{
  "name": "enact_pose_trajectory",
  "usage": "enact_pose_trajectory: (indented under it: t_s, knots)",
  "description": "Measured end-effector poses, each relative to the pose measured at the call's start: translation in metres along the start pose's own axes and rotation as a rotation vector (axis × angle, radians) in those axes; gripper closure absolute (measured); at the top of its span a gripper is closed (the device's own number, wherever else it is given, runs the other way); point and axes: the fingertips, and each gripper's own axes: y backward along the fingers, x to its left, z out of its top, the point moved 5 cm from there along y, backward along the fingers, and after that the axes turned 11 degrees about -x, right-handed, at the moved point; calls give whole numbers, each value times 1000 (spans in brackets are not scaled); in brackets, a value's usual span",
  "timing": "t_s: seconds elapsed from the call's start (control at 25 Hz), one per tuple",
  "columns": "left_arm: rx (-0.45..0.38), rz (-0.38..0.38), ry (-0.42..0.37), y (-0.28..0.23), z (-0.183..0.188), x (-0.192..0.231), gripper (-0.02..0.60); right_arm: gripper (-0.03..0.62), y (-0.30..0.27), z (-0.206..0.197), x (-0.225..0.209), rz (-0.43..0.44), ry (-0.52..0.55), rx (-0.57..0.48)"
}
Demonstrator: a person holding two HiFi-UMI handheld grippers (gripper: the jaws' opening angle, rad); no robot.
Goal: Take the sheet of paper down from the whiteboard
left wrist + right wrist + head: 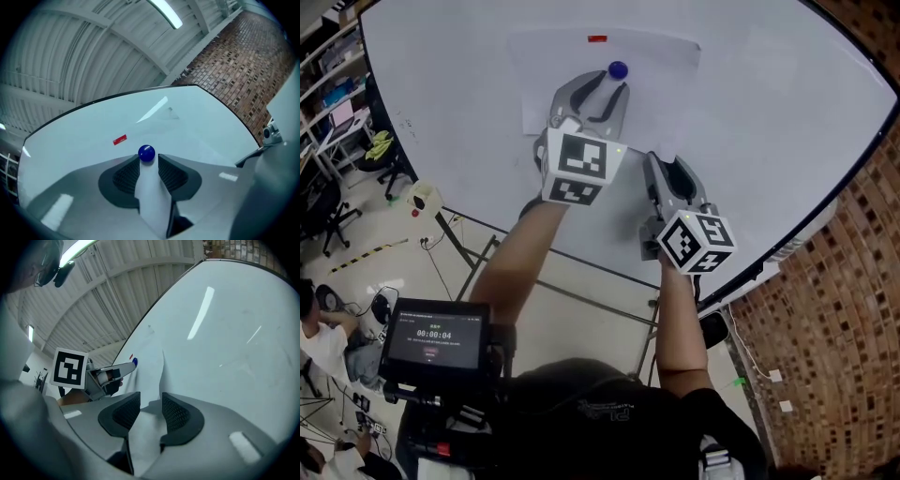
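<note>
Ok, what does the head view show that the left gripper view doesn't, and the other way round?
Only the head view: the person's arms, the timer screen and the floor. Only the left gripper view: the ceiling light and a close look at the left gripper, its fingers apart with the sheet of paper between them. Both: the whiteboard, the paper, the blue magnet, the red magnet and the brick wall.
</note>
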Motion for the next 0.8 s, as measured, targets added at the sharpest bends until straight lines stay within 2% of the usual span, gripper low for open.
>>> enact_pose_trajectory:
  t_s: [0.12, 0.36, 0.52, 0.68, 0.8]
  knots:
    - [2, 23, -12, -4, 5, 7, 469, 436, -4, 5, 7, 16, 6, -5]
    - [-7, 40, 15, -8, 11, 6, 459, 437, -7, 9, 14, 52, 17, 9]
    - [-8, 38, 21, -9, 11, 8, 457, 438, -14, 15, 14, 59, -18, -12]
    - [-5, 33, 23, -10, 10, 9, 457, 454, -22, 23, 9, 43, -74, -49]
    - [-7, 38, 20, -10, 10, 11, 454, 491, -25, 25, 3, 2, -104, -75]
